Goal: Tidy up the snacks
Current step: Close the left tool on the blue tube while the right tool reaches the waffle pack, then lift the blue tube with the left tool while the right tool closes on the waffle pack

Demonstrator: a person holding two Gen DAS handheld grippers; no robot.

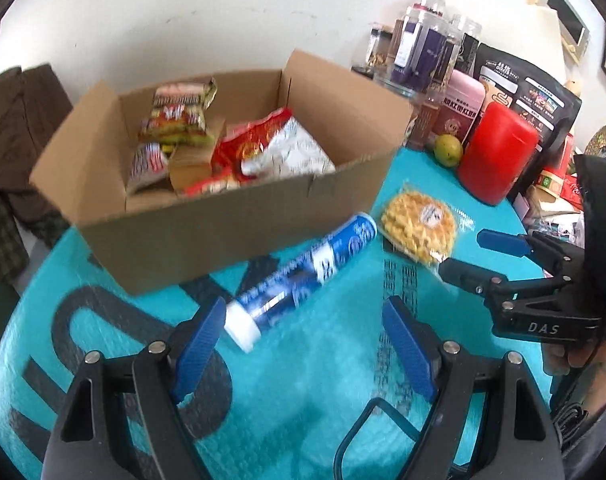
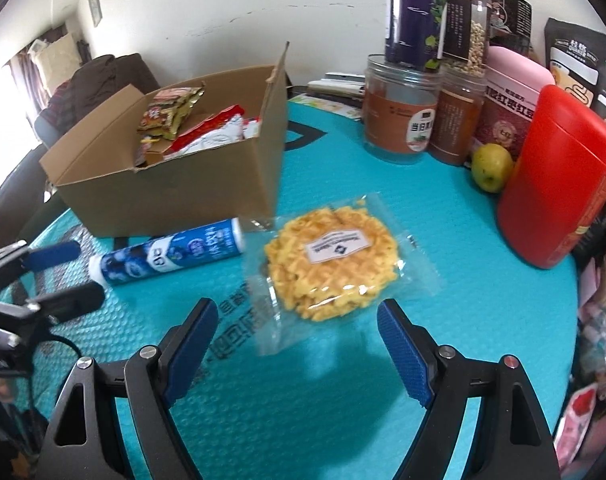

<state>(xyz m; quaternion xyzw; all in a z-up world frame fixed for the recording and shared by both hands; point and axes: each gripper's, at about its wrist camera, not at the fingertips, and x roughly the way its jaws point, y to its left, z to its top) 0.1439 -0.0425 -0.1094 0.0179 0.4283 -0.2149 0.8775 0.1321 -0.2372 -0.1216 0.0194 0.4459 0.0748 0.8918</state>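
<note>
An open cardboard box (image 1: 207,236) (image 2: 175,196) on the teal mat holds several snack packets (image 1: 179,116). A blue and white tube (image 1: 303,276) (image 2: 171,254) lies on the mat in front of the box. A wrapped round waffle (image 1: 419,226) (image 2: 333,262) lies to its right. My left gripper (image 1: 303,316) is open, just short of the tube's white cap end, and also shows in the right wrist view (image 2: 67,272). My right gripper (image 2: 297,320) is open just short of the waffle, and also shows in the left wrist view (image 1: 463,254).
A red canister (image 1: 499,152) (image 2: 559,184), a green apple (image 1: 447,150) (image 2: 491,167), a pink tin (image 2: 511,104), clear jars (image 2: 415,16) and a black pouch (image 1: 531,92) crowd the table's back right. A chair with dark clothes (image 1: 19,128) stands behind the box at left.
</note>
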